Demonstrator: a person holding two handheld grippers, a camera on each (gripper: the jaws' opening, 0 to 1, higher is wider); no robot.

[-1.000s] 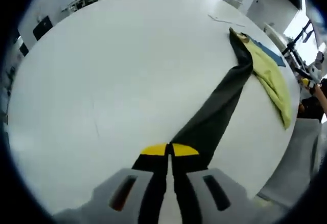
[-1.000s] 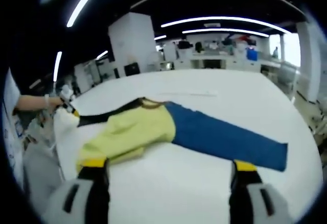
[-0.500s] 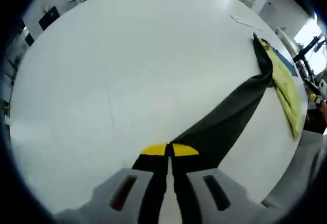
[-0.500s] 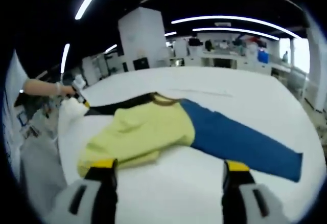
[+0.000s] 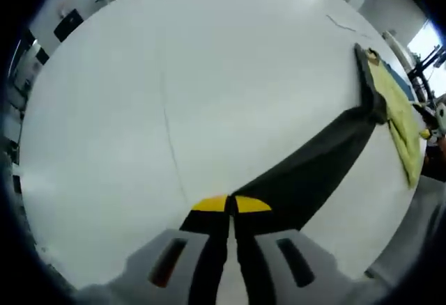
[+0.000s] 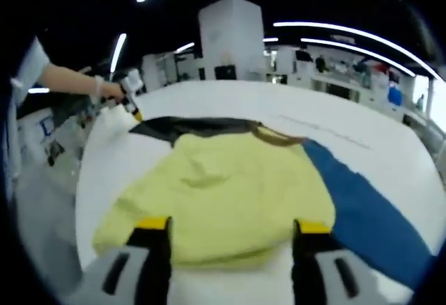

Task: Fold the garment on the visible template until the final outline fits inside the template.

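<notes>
The left gripper [image 5: 231,205], clamped on the dark sleeve [image 5: 317,169], keeps drawing it out straight across the white table [image 5: 139,110] while the right gripper [image 6: 228,226], jaws wide, closes on the garment's yellow body [image 6: 223,193], so folding hasn't begun.

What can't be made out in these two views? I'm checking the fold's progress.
- Template: no outline on the white table is clear in either view.
- Blue sleeve: its cuff is cut off by the right gripper view's edge.
- Yellow garment body: its near hem sits behind the right gripper.
- Dark grey sleeve: its end is hidden in the left gripper.
</notes>
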